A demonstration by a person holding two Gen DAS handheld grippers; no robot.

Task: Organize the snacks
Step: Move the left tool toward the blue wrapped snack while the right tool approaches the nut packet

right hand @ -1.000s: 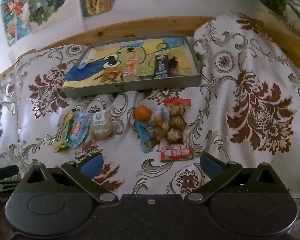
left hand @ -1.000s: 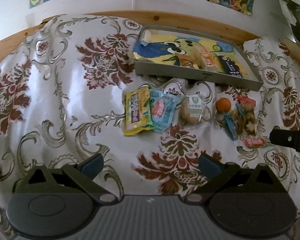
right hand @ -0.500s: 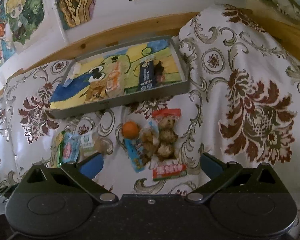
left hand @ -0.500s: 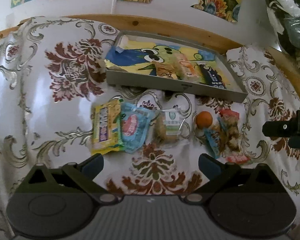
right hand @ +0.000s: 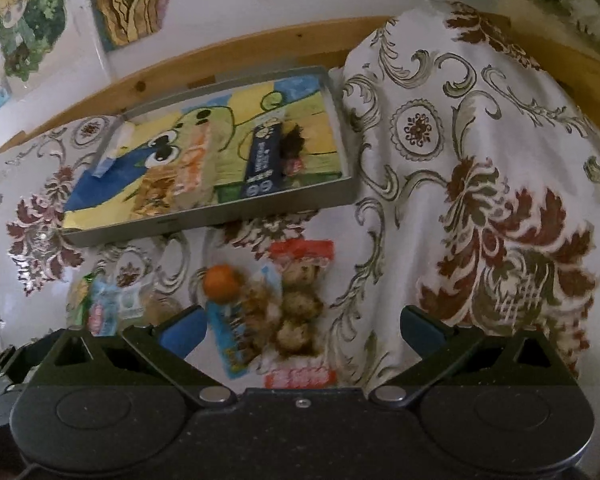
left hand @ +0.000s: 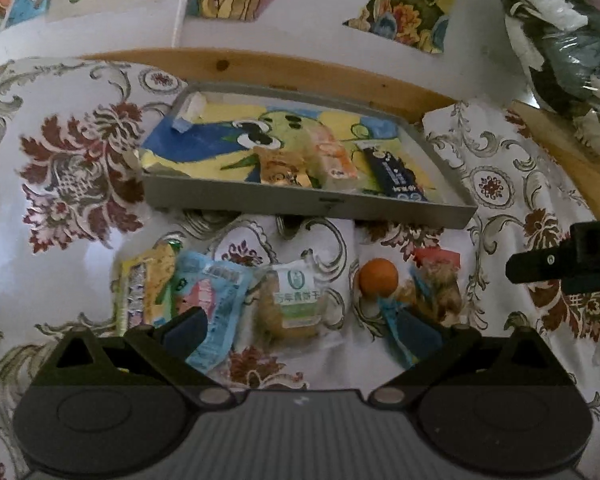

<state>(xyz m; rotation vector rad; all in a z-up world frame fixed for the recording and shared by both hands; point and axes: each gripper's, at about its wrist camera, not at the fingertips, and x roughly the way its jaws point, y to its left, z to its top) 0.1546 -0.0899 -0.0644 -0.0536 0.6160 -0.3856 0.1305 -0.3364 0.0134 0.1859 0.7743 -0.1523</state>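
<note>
A grey tray [left hand: 300, 202] [right hand: 204, 224] with a cartoon liner holds several snacks, among them a dark blue bar [left hand: 396, 176] [right hand: 262, 160]. A row of loose snacks lies in front of it on the cloth: a yellow packet [left hand: 146, 284], a light blue packet [left hand: 216, 304], a clear-wrapped biscuit [left hand: 296, 304], an orange ball [left hand: 378, 278] [right hand: 220, 278] and a red-ended bag of brown balls [right hand: 300, 304]. My left gripper [left hand: 304, 328] hangs open over the biscuit. My right gripper [right hand: 300, 324] stands open over the bag of brown balls.
A floral cloth [right hand: 480, 200] covers the table, and a wooden edge [left hand: 260, 66] runs behind the tray below a wall of pictures. Part of the right gripper [left hand: 572, 256] shows at the right of the left wrist view. Plastic bags [left hand: 560, 40] sit at the far right.
Both grippers have moved forward and lower toward the row of loose snacks, which now lies between their fingers. Both stay open and nothing has been picked up.
</note>
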